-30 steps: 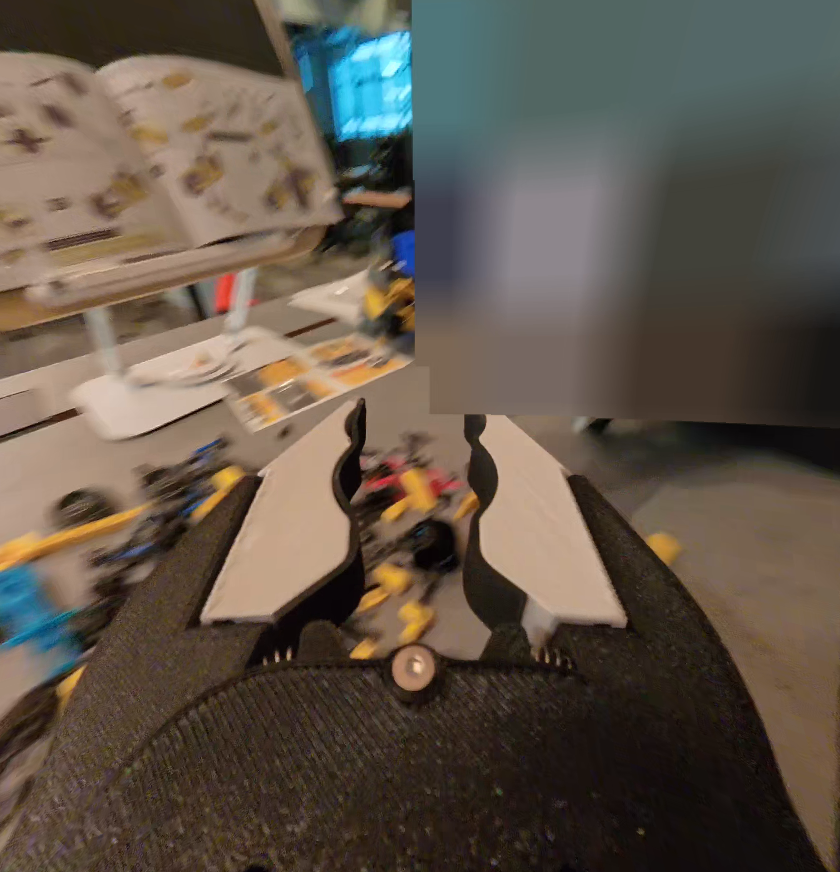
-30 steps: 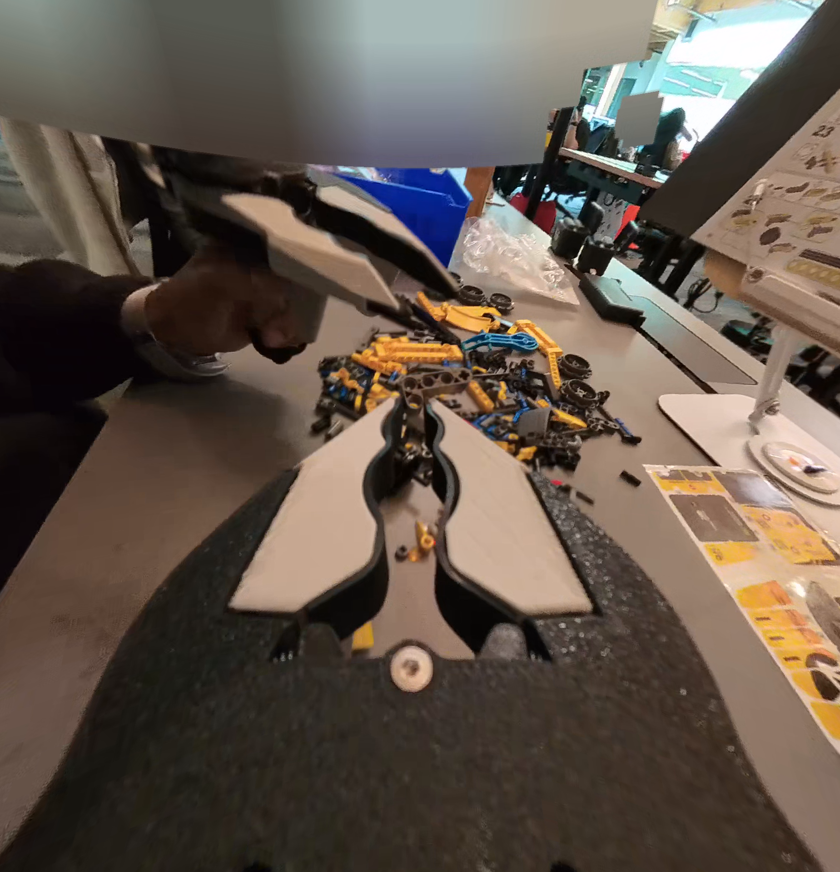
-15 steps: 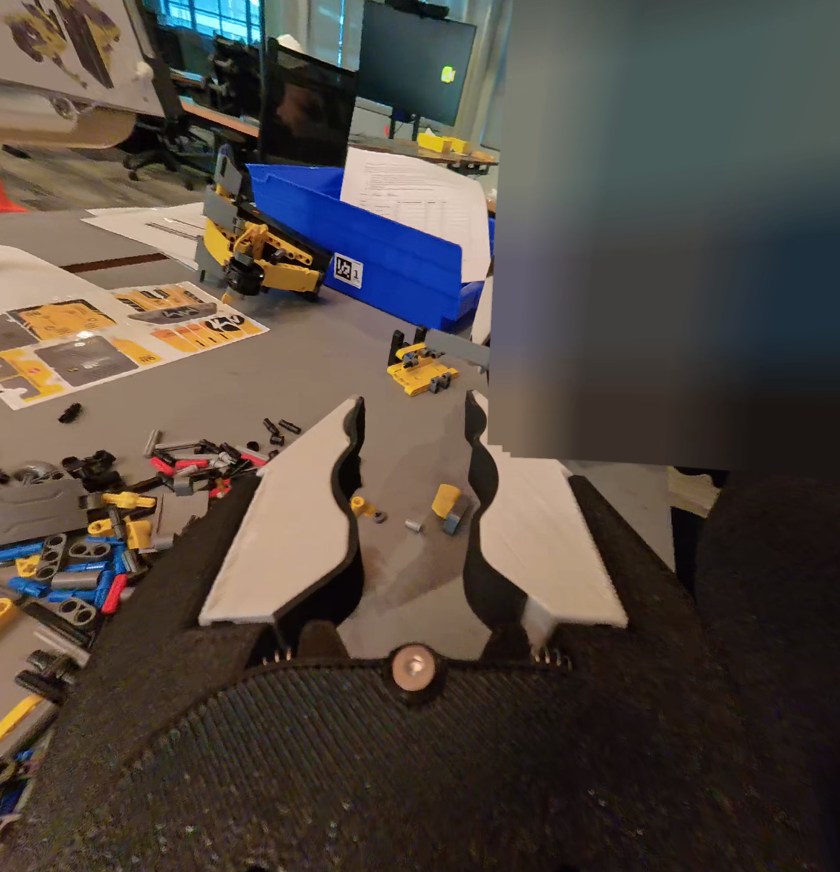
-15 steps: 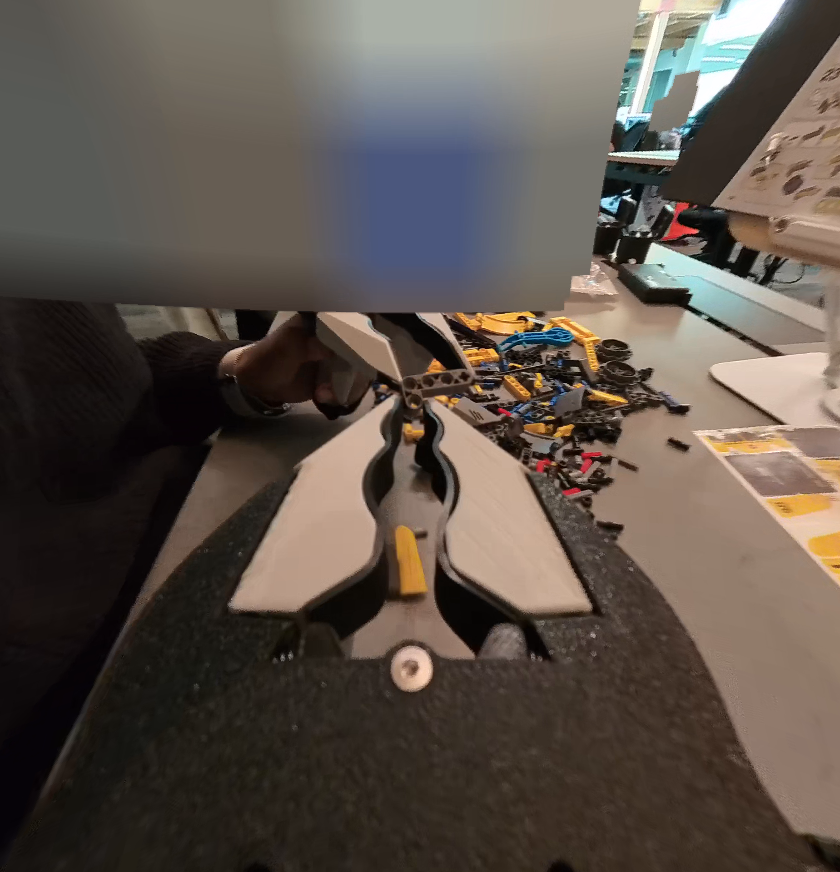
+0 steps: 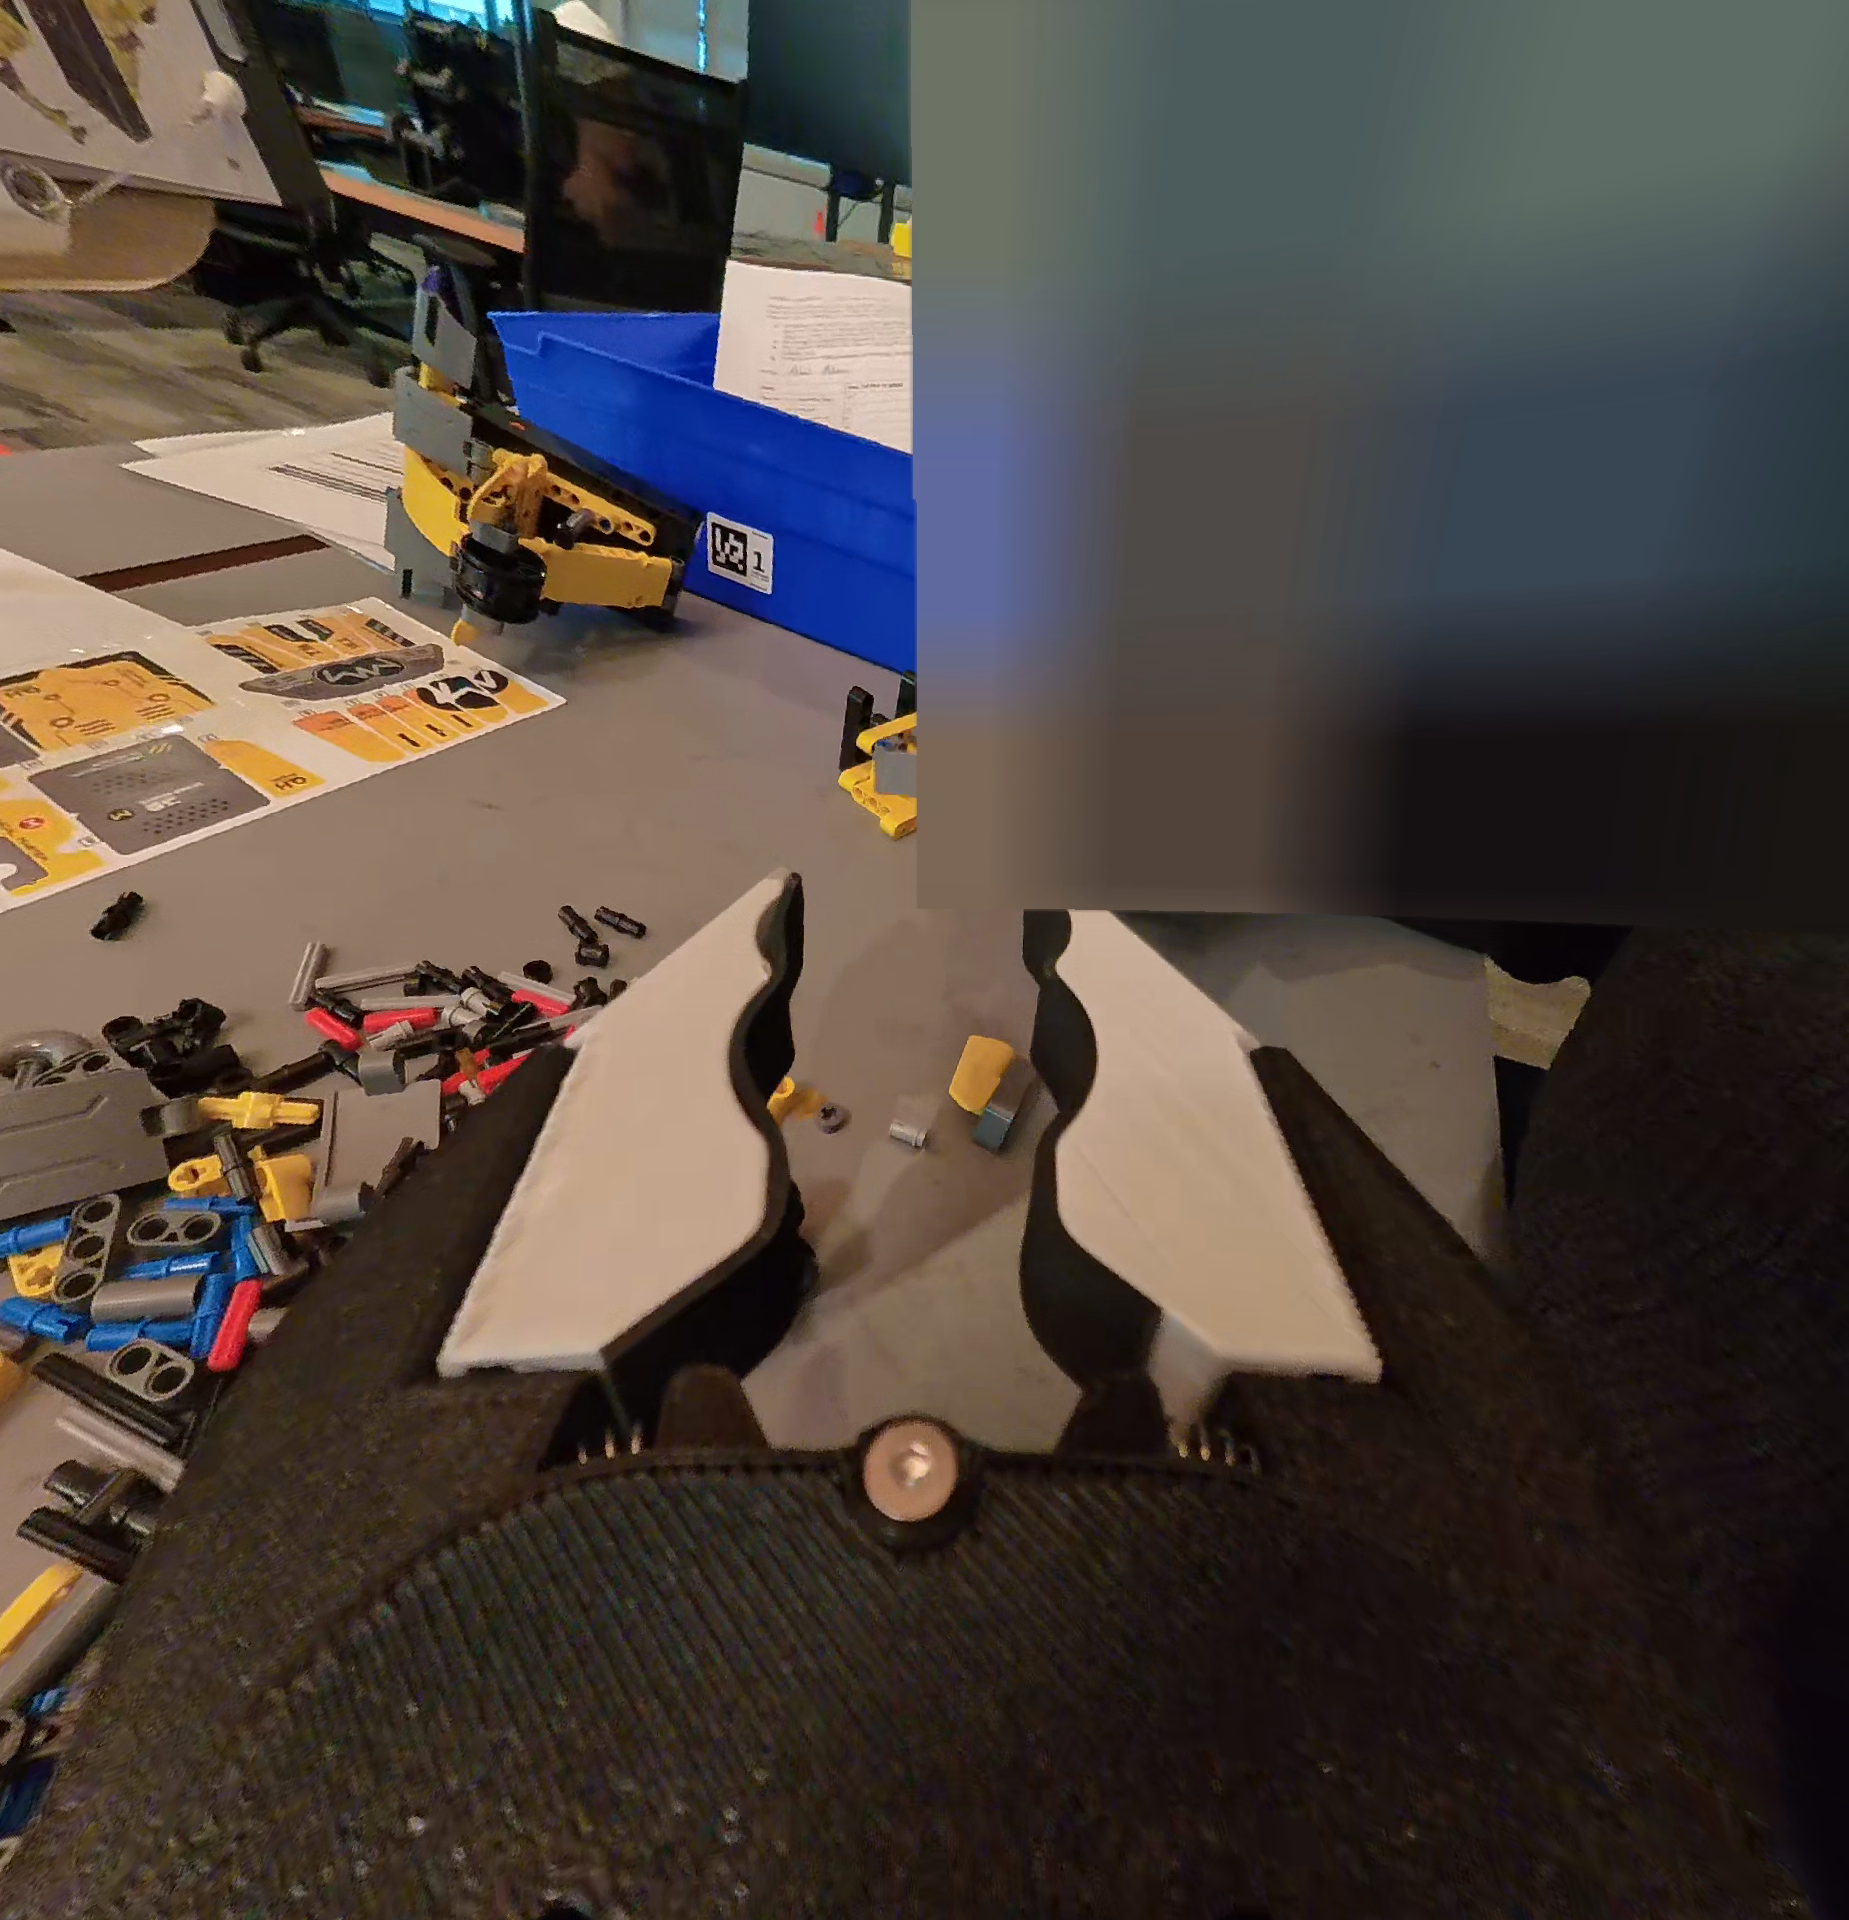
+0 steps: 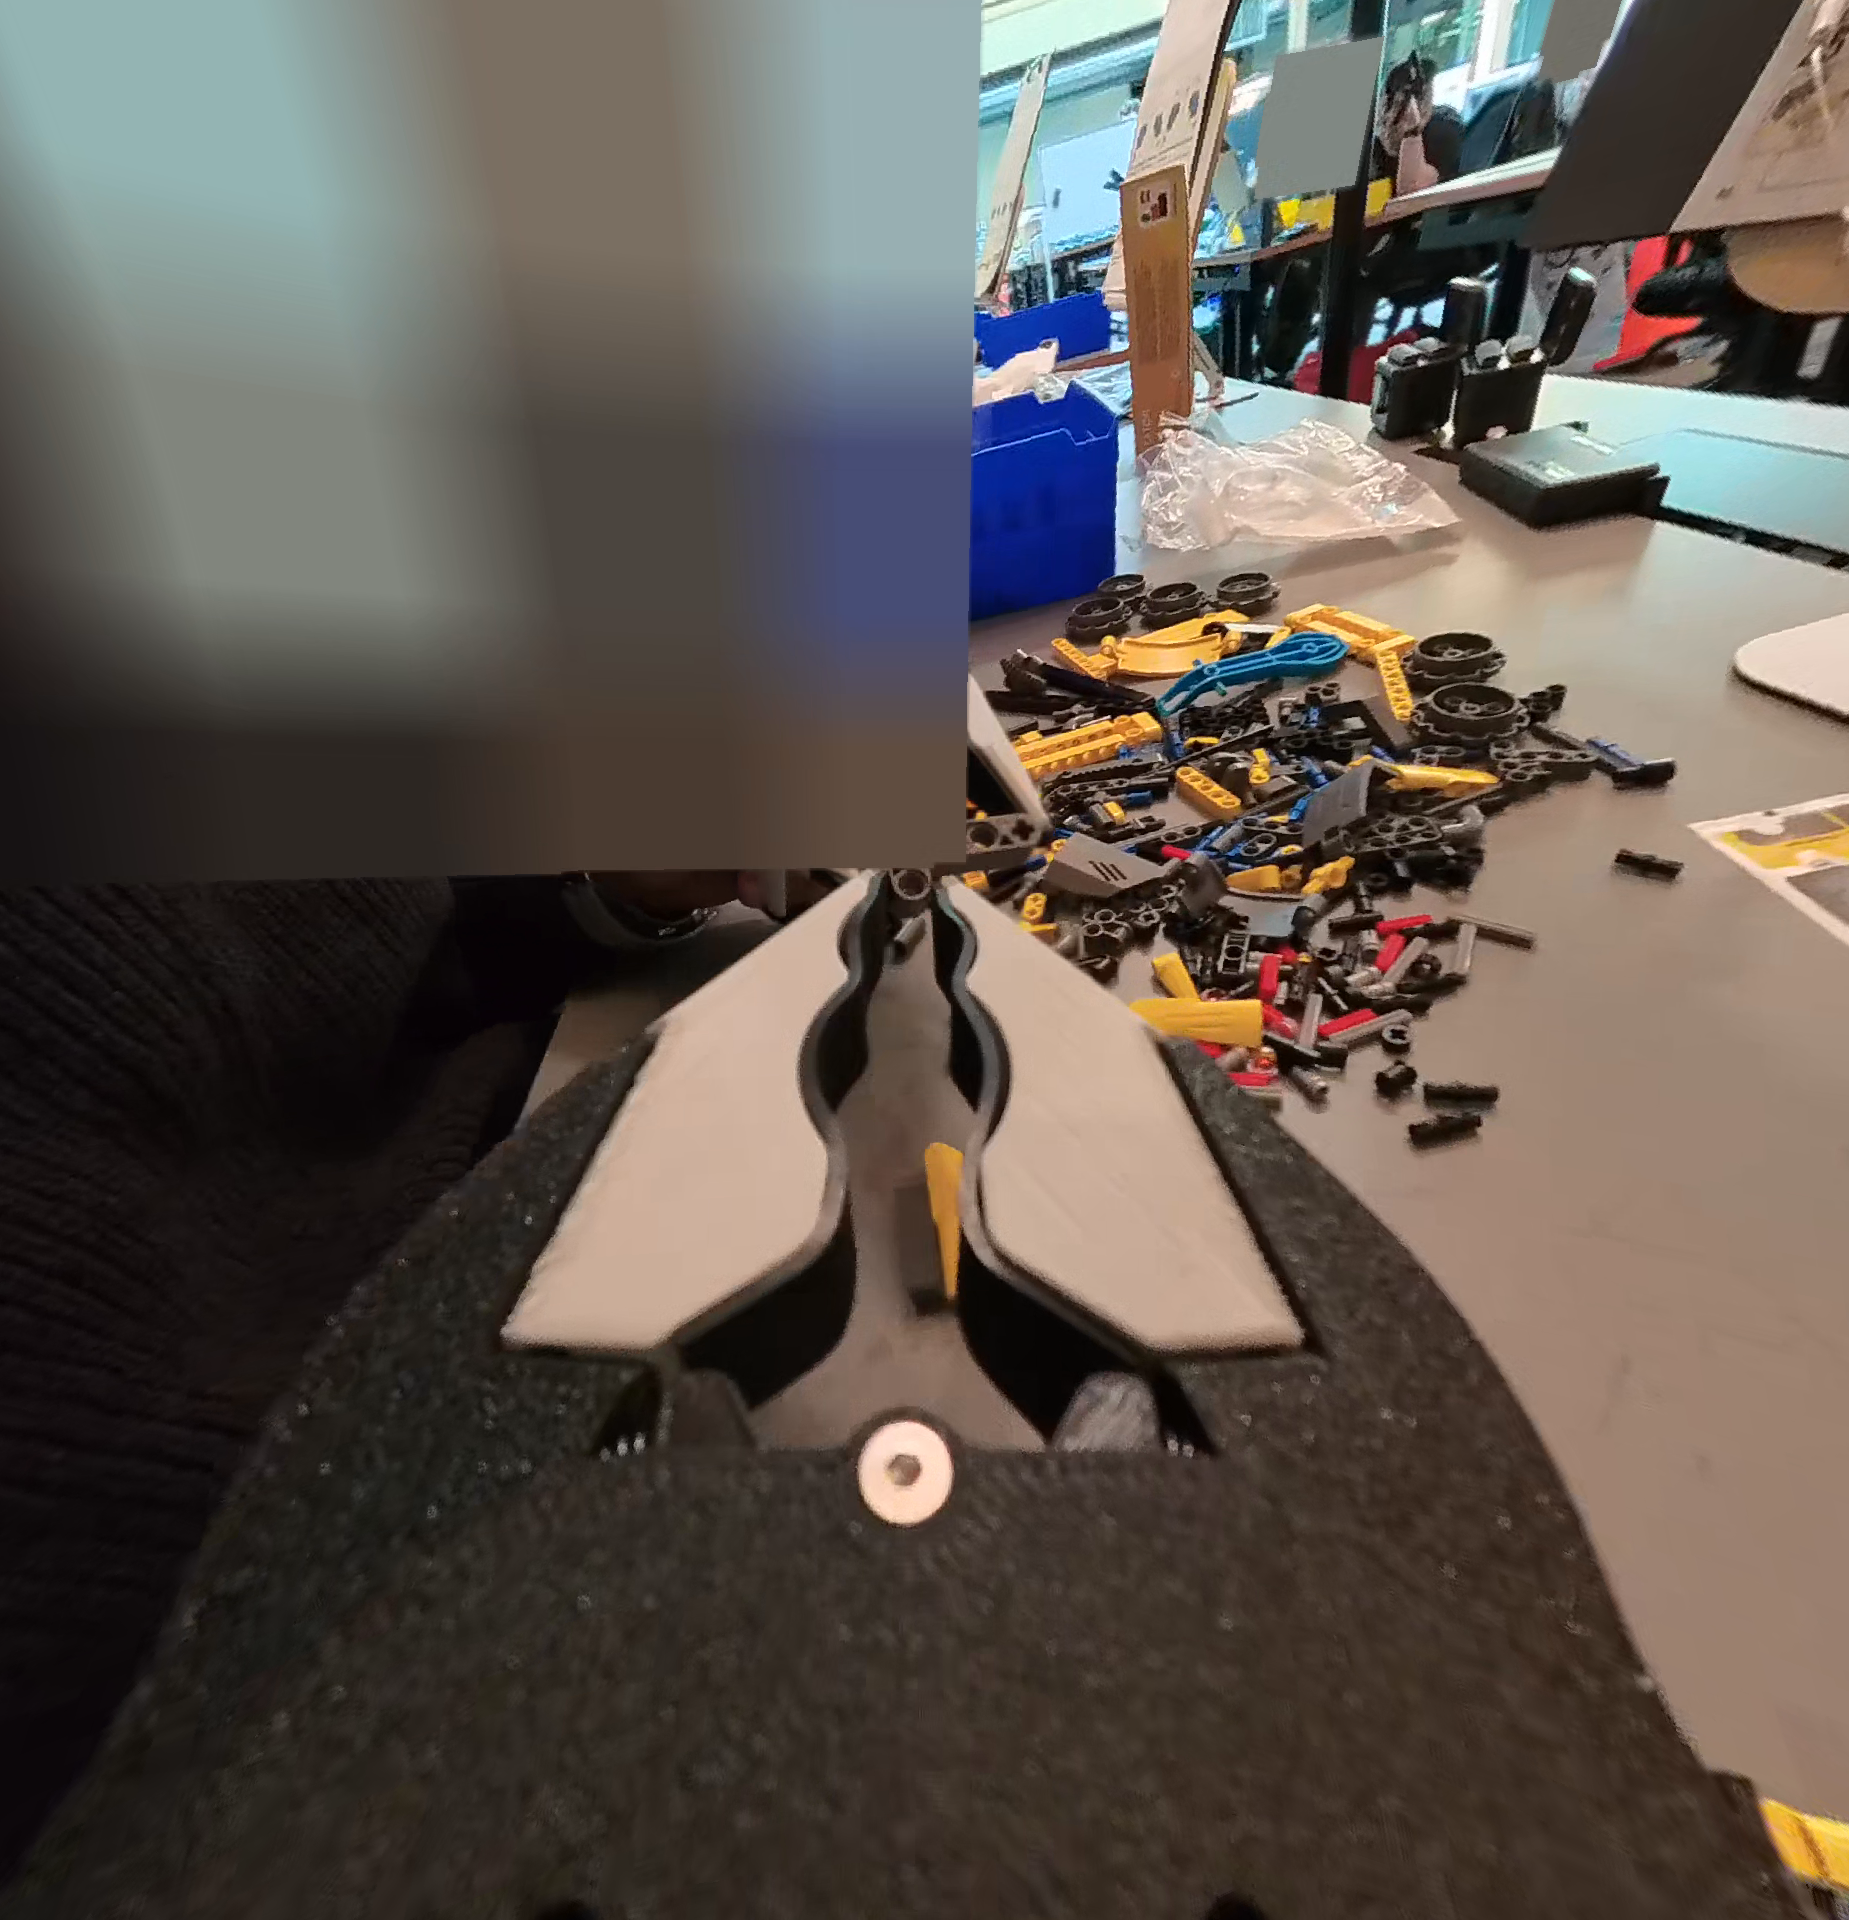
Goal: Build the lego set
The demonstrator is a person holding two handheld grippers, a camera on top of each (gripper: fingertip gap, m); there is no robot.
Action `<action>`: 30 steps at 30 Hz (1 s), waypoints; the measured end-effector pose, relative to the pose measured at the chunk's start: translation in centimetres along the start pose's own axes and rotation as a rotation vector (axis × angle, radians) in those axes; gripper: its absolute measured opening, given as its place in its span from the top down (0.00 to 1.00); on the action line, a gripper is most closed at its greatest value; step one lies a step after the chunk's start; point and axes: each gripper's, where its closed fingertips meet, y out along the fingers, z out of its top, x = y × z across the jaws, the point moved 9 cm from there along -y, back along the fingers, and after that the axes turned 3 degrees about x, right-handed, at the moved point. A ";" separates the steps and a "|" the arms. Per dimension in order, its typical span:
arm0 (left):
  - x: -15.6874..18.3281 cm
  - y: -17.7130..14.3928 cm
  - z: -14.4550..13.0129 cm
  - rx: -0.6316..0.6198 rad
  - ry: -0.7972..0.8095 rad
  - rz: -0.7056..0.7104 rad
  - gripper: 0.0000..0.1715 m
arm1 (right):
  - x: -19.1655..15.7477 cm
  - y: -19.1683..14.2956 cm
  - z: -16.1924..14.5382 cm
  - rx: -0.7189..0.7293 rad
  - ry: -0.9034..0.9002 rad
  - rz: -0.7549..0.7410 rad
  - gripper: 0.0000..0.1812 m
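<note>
While the left gripper (image 5: 909, 914) hovers low over the grey table (image 5: 629, 790), its two pale, wavy-edged fingers stand spread wide with nothing between them. Below the gap lie a small curved yellow piece (image 5: 980, 1070), a tiny grey bush (image 5: 907, 1132) and a grey pin (image 5: 828, 1118). A heap of plastic building parts (image 5: 172, 1195) lies to its left, a glossy sticker sheet (image 5: 224, 727) farther away, and a half-built yellow model (image 5: 525, 520) leans against a blue bin (image 5: 754, 468).

The right gripper (image 6: 907, 885) has its fingers pressed nearly together, pinching a small grey perforated beam (image 6: 909, 883) at the tips. A yellow wedge-shaped piece (image 6: 943, 1205) lies under them.
</note>
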 end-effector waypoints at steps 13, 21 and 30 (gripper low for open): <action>1.1 0.2 0.1 -0.009 0.105 0.016 0.75 | 0.4 0.5 -0.9 -0.007 0.177 0.151 0.96; 0.5 -0.3 0.2 0.004 0.058 0.037 0.78 | 0.6 0.3 -0.7 -0.007 0.138 0.088 0.96; -0.1 0.3 -0.9 -0.063 -0.158 -0.110 0.84 | -0.1 0.8 -0.8 -0.101 -0.144 -0.098 0.96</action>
